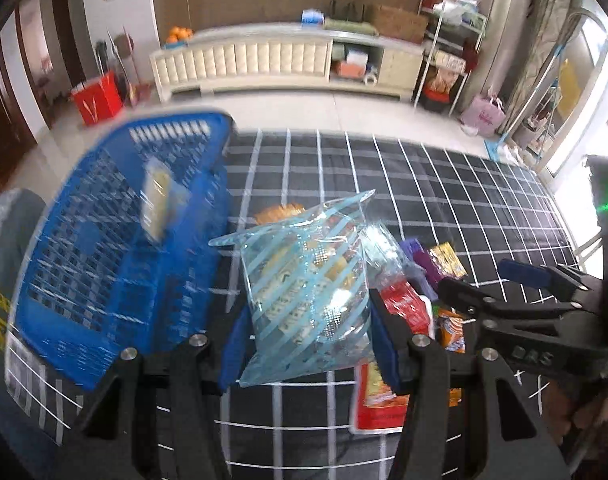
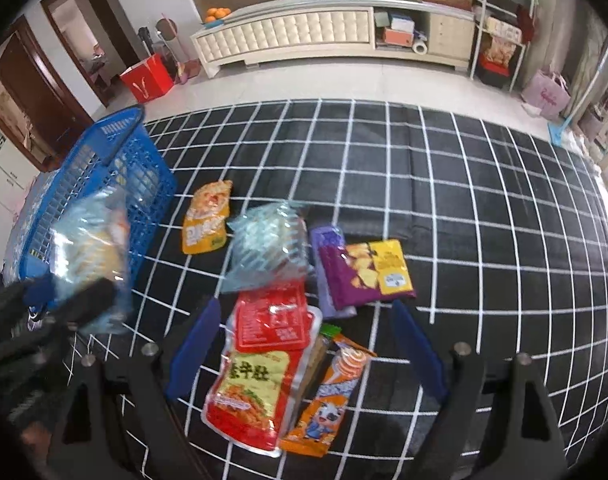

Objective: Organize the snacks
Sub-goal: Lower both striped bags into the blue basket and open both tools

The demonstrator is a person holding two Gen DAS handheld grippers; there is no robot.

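The left gripper has its jaws pinched on a crinkly blue-striped clear bag, lifted beside the blue lattice plastic basket. The right gripper hangs with jaws wide over a glossy red pouch on the black grid-patterned desk. Farther off lies a purple packet.

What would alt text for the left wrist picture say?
The left gripper clamps a clear blue-striped snack bag beside a blue plastic basket. More snack packets lie on the black checked cloth, with the right gripper over them.
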